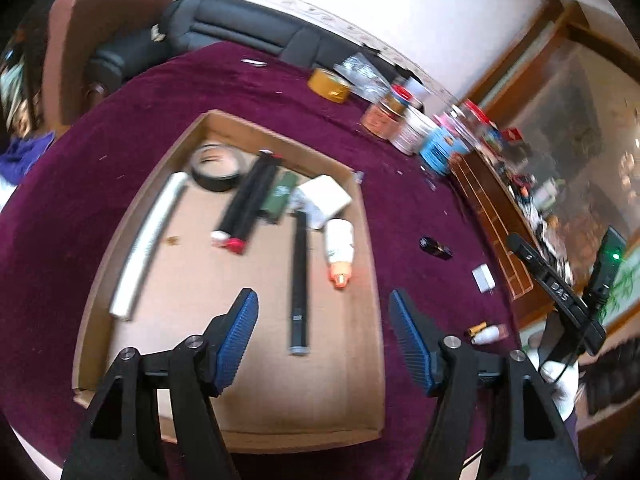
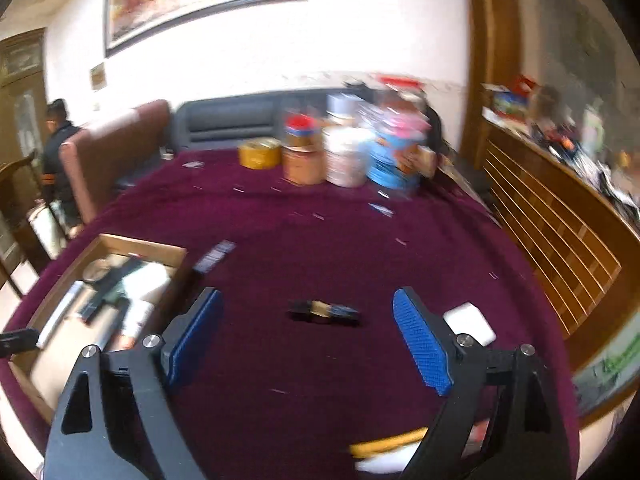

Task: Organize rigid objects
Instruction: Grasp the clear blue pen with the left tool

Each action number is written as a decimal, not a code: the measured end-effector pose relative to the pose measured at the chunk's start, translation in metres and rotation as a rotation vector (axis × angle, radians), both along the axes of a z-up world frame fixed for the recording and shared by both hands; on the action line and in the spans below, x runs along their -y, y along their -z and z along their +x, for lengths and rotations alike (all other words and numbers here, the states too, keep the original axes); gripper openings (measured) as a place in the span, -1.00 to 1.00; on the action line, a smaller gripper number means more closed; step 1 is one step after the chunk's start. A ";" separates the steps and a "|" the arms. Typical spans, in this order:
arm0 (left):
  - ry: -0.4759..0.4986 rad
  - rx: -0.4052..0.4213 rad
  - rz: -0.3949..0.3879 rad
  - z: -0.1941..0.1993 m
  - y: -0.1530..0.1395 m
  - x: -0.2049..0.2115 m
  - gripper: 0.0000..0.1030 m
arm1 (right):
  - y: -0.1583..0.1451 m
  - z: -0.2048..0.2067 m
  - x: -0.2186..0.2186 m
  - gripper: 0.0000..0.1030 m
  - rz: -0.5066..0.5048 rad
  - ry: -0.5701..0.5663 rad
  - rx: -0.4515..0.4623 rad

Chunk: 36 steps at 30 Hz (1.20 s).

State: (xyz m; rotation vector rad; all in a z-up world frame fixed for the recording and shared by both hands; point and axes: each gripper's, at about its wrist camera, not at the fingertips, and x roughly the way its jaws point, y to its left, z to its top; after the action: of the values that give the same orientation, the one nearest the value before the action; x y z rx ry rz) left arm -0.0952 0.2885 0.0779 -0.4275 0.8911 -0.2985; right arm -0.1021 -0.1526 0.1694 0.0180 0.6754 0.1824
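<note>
- Biggest thing going is the table with the maroon cloth [image 1: 120,128], everything sits on that.
- Next up, the shallow cardboard box [image 1: 370,240], open top, filling the middle of the left wrist view. In the right wrist view it's over at about 8 o'clock [image 2: 176,250].
- Inside the box: a long silvery-white roll [image 1: 148,244] along the 9 o'clock side, a ring of black tape [image 1: 216,172] up at 11 o'clock, a black tube with a red cap [image 1: 248,204] lying diagonally next to it, a green flat thing [image 1: 280,196] and a white block [image 1: 326,196] toward 1 o'clock, a white bottle with an orange tip [image 1: 340,252] along the 3 o'clock wall, and a slim black rod [image 1: 299,280] running 12 to 6 down the middle.
- Cluster of jars and tubs [image 2: 344,152] stands at the far edge of the table, 12 o'clock in the right wrist view, with a yellowish tape roll [image 2: 259,153] just beside them.
- Still loose on the cloth: a small dark bottle [image 2: 324,310], lying flat, and a white adapter-looking block [image 2: 470,322] off at 3 o'clock.
- Left gripper [image 1: 324,316] hangs over the box, jaws about halfway apart, nothing in them, not touching anything.
- Right gripper [image 2: 308,320] is spread wide, empty too, with the dark bottle lined up in the gap but clear of both pads.
</note>
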 end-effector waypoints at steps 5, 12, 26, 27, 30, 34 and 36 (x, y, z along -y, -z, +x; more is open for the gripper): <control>0.077 0.008 0.091 0.022 -0.010 0.051 0.21 | 0.033 0.024 0.068 0.69 0.150 0.116 -0.085; 0.189 0.054 0.225 0.081 -0.031 0.126 0.20 | 0.060 0.032 0.116 0.69 0.323 0.184 -0.049; 0.207 -0.136 0.517 0.235 0.034 0.191 -0.10 | 0.074 0.037 0.118 0.69 0.406 0.104 -0.099; 0.208 -0.151 0.531 0.237 0.039 0.190 -0.10 | 0.075 0.038 0.119 0.69 0.413 0.106 -0.105; 0.219 -0.189 0.610 0.243 0.056 0.193 -0.12 | 0.077 0.039 0.121 0.69 0.430 0.107 -0.123; 0.248 -0.162 0.627 0.236 0.052 0.199 -0.86 | 0.077 0.038 0.121 0.69 0.424 0.116 -0.124; 0.268 -0.161 0.572 0.229 0.049 0.199 -0.87 | 0.078 0.038 0.121 0.69 0.420 0.122 -0.126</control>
State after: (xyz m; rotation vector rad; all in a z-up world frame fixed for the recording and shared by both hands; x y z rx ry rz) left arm 0.1339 0.0894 0.0293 0.2032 1.1453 -0.2418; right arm -0.0642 -0.2741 0.0917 0.4759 0.7490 0.2045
